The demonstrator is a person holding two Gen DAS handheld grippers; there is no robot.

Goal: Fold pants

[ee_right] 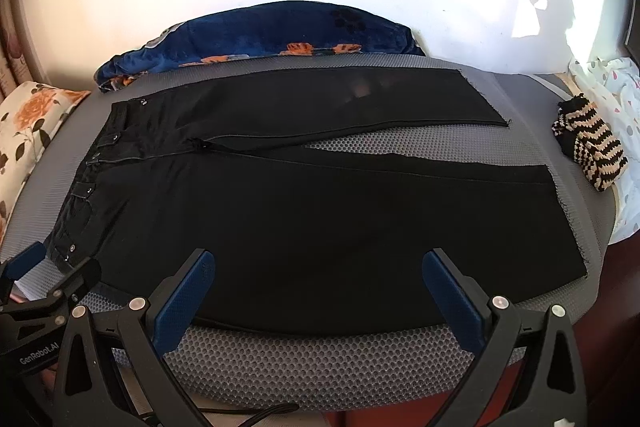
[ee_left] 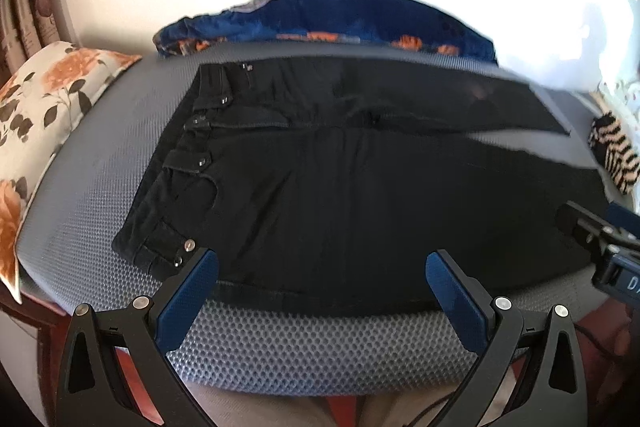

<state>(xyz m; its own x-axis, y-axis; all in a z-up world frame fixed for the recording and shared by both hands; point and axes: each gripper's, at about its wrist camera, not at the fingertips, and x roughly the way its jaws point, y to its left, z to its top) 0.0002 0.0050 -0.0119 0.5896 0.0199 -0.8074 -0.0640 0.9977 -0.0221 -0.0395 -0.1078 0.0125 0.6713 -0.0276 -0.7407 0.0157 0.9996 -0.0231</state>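
Observation:
Black pants [ee_right: 320, 219] lie flat and unfolded on a grey mesh pad [ee_right: 304, 363], waistband at the left, both legs stretching right with a gap between them. They also show in the left wrist view [ee_left: 340, 195]. My left gripper [ee_left: 322, 263] is open and empty above the near edge of the pants by the waistband. My right gripper [ee_right: 319, 261] is open and empty above the near leg. Each gripper shows at the edge of the other's view: the right gripper [ee_left: 596, 239], the left gripper [ee_right: 44, 279].
A blue floral blanket [ee_right: 272, 31] lies behind the pad against the white wall. A floral pillow [ee_left: 44, 99] sits at the left. A striped knitted item [ee_right: 588, 151] and a white patterned cloth [ee_right: 616, 95] lie at the right.

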